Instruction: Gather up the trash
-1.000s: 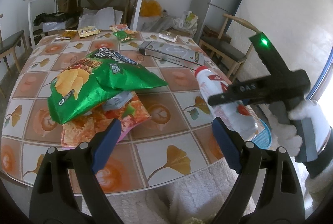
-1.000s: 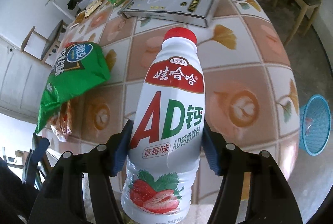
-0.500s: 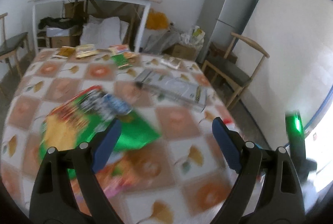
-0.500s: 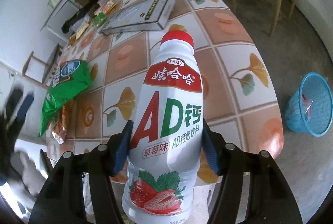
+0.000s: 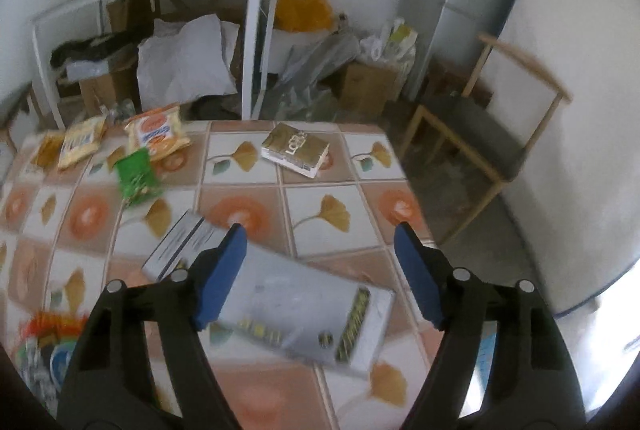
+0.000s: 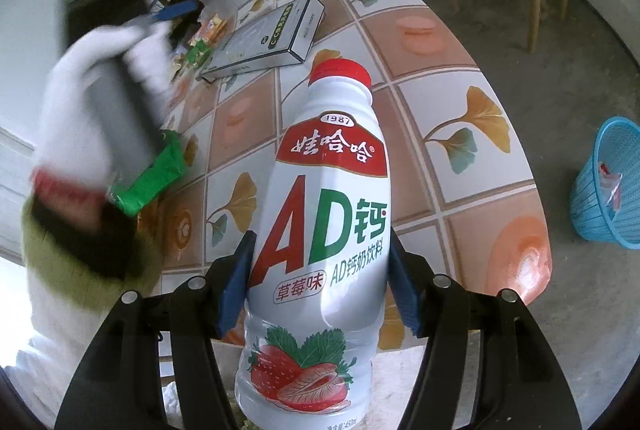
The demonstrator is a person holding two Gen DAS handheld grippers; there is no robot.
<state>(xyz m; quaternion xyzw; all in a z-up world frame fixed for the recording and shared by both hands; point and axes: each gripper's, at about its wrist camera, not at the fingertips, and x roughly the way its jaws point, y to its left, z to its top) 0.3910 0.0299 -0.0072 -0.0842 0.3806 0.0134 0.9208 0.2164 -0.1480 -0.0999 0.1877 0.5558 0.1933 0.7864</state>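
Note:
My right gripper [image 6: 320,246] is shut on a white strawberry-milk bottle [image 6: 332,190] with a red cap, held upright above the near edge of the tiled table [image 6: 448,78]. A blue mesh basket [image 6: 608,186] stands on the floor to the right. My left gripper [image 5: 320,234] hovers over a flat grey box [image 5: 296,306] that lies on the table. Its jaws are closing, and the pads are clear of the box. In the right wrist view a white-gloved hand [image 6: 100,90] carries that gripper above the same grey box [image 6: 264,34].
Small snack packets [image 5: 156,130], a green packet [image 5: 136,178] and a gold pack [image 5: 296,150] lie at the table's far side. A green crisp bag [image 6: 156,174] lies at the left. A wooden chair [image 5: 480,134] stands right of the table, with a cluttered shelf behind.
My left gripper swept from the green crisp bag across the table to above the grey box, and its jaws narrowed. The right gripper with the bottle shifted a little, so the basket shows more.

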